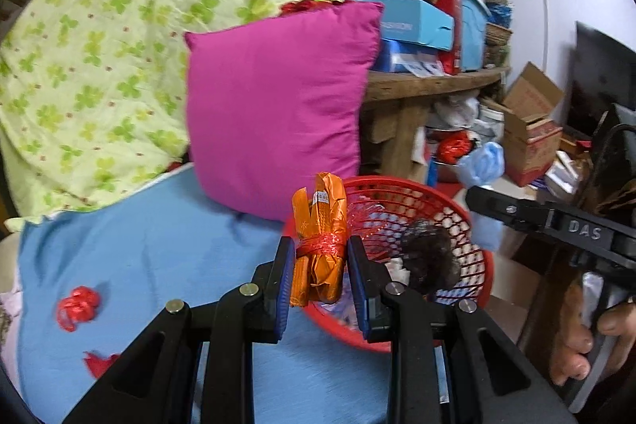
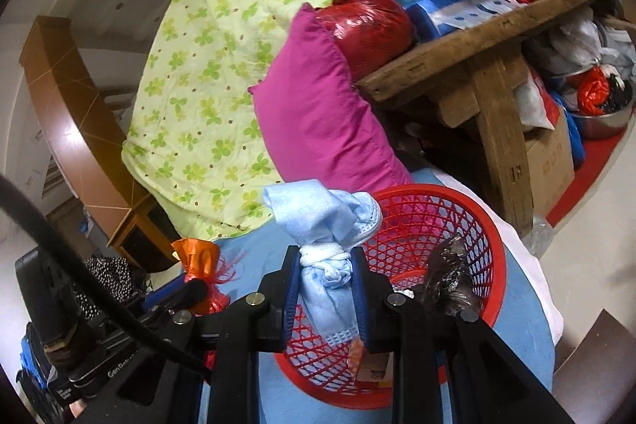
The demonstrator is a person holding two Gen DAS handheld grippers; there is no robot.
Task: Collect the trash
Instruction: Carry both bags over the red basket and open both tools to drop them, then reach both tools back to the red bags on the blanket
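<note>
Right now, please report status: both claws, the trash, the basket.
Left claw shut on orange wrapper. Right claw shut on blue mask. Both beside red basket. Nothing blocking.

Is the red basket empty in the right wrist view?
No. The red basket already holds a dark crumpled wrapper and scraps.

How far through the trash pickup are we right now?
Partly done. The red basket already holds a dark crumpled wad and some paper scraps. In hand: the left gripper clamps an orange wrapper bundle, and the right gripper clamps a knotted blue mask above the basket. Left: red scraps on the blue sheet.
</note>
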